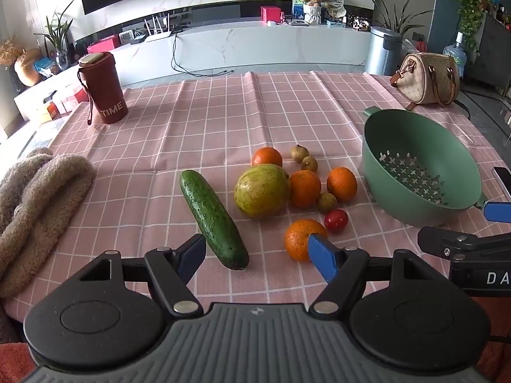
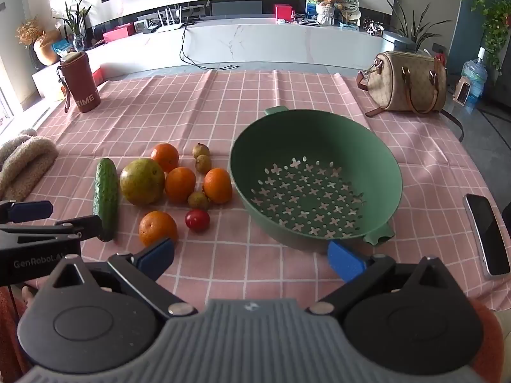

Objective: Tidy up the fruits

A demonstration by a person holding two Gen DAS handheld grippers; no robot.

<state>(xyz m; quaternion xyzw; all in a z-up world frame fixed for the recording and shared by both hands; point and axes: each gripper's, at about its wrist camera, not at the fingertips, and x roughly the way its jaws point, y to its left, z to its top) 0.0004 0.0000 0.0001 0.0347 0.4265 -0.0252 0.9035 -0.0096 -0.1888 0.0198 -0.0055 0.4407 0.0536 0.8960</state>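
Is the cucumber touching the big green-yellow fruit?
Apart. The right wrist view shows pink cloth between the cucumber and the big green-yellow fruit; the left wrist view shows that gap too.

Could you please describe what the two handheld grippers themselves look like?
Both the left gripper and right gripper match: blue pads on black linkage arms, silver pivot pins, round black discs, and a ribbed grey body. White lettering marks each one's side; orange fabric shows beneath them.
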